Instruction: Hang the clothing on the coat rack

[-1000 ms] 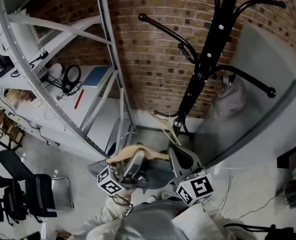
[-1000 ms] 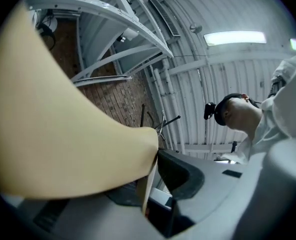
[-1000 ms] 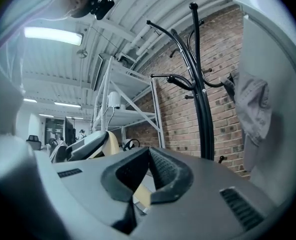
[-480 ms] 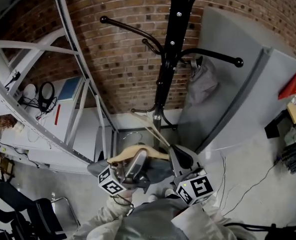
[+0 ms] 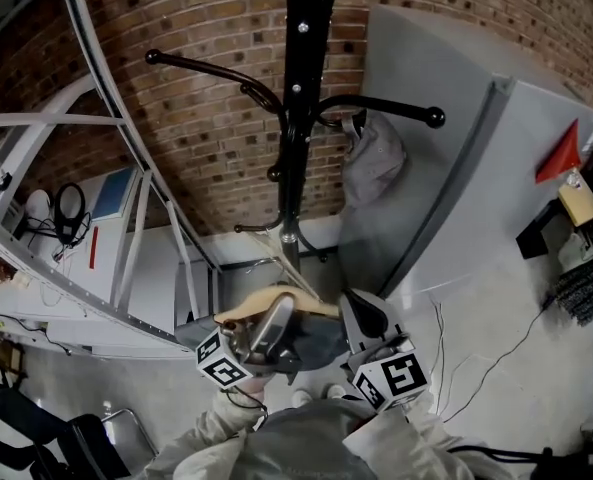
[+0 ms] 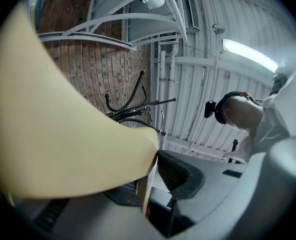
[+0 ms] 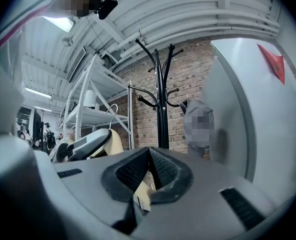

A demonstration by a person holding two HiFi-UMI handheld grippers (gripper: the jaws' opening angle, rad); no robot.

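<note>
left claw point(image 5: 273, 318) + right claw point(image 5: 362, 314) clenched on hanger point(image 5: 248, 309) | coat rack point(image 5: 298, 88) shifted left in head view

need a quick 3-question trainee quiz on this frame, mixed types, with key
1. True or false: nothing hangs on the coat rack.
2. The wall behind the coat rack is: A) brick B) tile C) glass.
3. What cream-coloured thing do the left hand-held gripper and the right hand-held gripper both grip?
Key: 1 false, a grey cloth bag hangs on it; 2 A; 3 a hanger.
</note>
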